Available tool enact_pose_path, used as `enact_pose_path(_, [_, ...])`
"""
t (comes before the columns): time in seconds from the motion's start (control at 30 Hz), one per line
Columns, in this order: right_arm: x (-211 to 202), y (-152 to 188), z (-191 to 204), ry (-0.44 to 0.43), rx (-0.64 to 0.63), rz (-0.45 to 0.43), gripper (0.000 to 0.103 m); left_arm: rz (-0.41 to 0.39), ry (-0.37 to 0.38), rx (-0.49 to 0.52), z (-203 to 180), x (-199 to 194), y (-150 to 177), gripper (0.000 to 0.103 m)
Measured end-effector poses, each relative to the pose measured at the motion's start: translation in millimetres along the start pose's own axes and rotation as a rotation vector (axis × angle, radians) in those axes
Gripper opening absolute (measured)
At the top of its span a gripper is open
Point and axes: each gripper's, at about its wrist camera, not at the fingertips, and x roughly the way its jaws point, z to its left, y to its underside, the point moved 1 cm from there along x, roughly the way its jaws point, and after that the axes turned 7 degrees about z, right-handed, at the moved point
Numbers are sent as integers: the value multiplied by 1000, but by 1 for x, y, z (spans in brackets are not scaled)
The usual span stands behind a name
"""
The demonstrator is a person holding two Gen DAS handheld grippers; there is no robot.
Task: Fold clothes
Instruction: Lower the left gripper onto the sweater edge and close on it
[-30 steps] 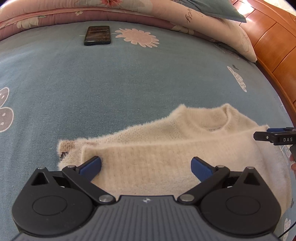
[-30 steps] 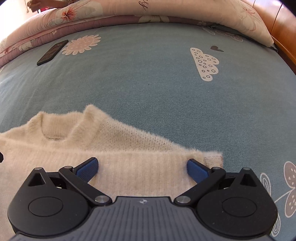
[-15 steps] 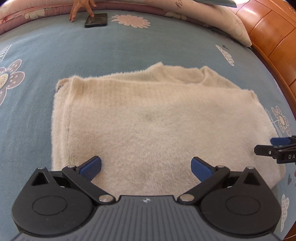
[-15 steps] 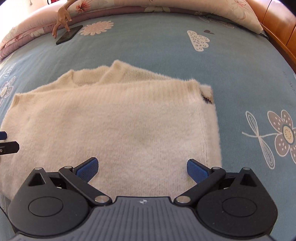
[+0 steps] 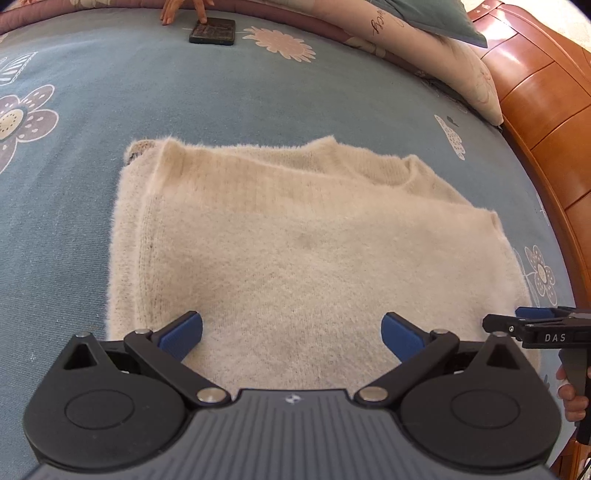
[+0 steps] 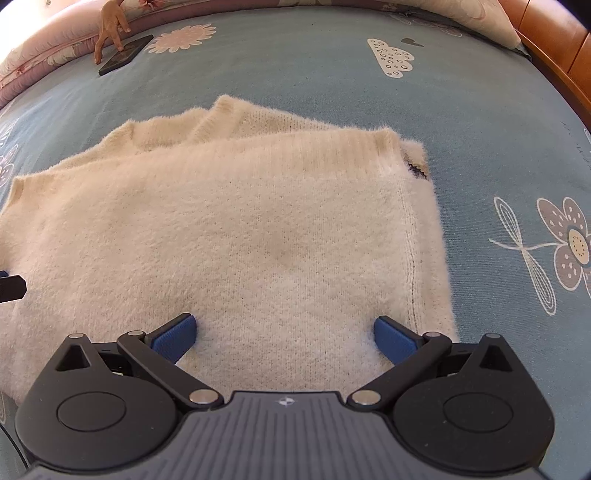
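A fluffy cream sweater (image 5: 295, 240) (image 6: 240, 229) lies folded flat on the blue bedspread, its neckline at the far side. My left gripper (image 5: 291, 332) hangs open above the sweater's near left part, nothing between its blue pads. My right gripper (image 6: 284, 334) is open too, over the near right part beside the side seam. The right gripper's tip (image 5: 532, 325) shows at the right edge of the left wrist view, held by a hand (image 5: 572, 395). The left gripper's tip (image 6: 11, 288) pokes in at the left edge of the right wrist view.
A dark phone (image 5: 213, 31) (image 6: 125, 54) lies at the far edge of the bed, with a person's hand (image 5: 183, 7) (image 6: 110, 22) touching it. Pink floral quilt (image 5: 424, 40) and pillows line the far side. A wooden headboard (image 5: 543, 92) stands at the right.
Both grippers have drawn back toward me from the neckline end, so the whole folded sweater shows now. A person's hand has reached in to the phone at the far edge.
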Motion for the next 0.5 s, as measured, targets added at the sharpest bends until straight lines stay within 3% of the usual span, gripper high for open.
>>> enact_pose_path(0.13, [-15,-2,5,-39,22,-9,103,-79,-24,8,22,-34,-3,102])
enact_pose_path(0.27, [-24,-5,20,-73,3,-18,103,-12,-39,-107,74,-28,-16,101])
enact_pose_path(0.37, [-24,-6,36,-95,-36,-24,103,11,63,-225,107,-15,-21,97])
enact_pose_path(0.5, [-23,-7,51,-120,-55,-17,103,42,220,-291,124,7,-27,90])
